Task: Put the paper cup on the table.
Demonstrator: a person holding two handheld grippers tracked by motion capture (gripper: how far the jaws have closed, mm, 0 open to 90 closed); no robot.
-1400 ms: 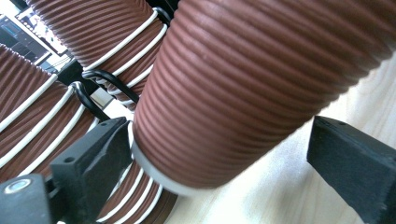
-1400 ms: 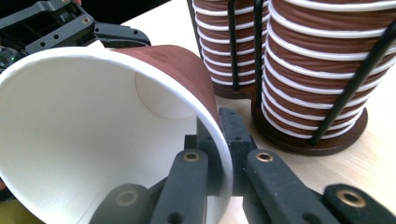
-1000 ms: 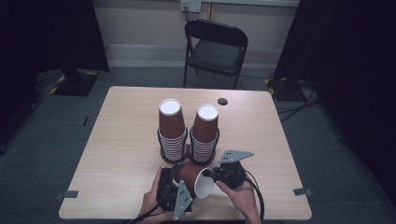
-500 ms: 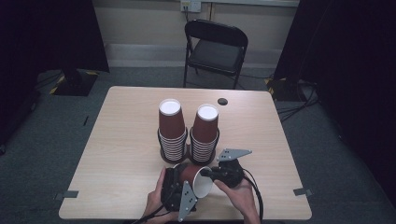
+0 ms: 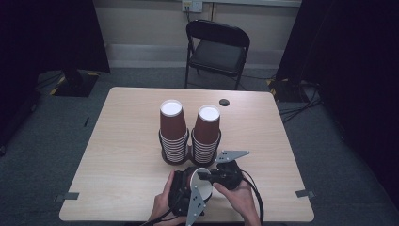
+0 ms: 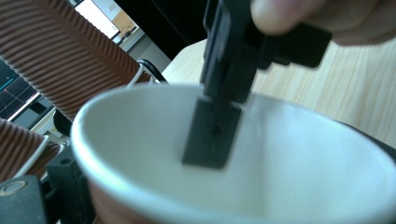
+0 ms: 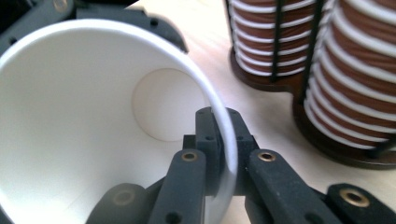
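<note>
A: Where is the paper cup [image 7: 93, 116]?
B: On its side near the worktop's [image 5: 117, 155] front edge, mouth toward the right claw [image 7: 219, 149], which pinches its rim, one jaw inside.
A: And the left claw [image 5: 181, 195]?
B: Its jaws have just been closing a little around the cup's body; whether they press, one cannot tell. Two cup stacks [image 5: 188, 134] stand just behind

Just beyond my claws, the two cup stacks [image 5: 190, 134] block the way forward. Left and right of the stacks I see bare bench [image 5: 117, 141]. Behind them only a small dark disc [image 5: 224, 102] lies.
</note>
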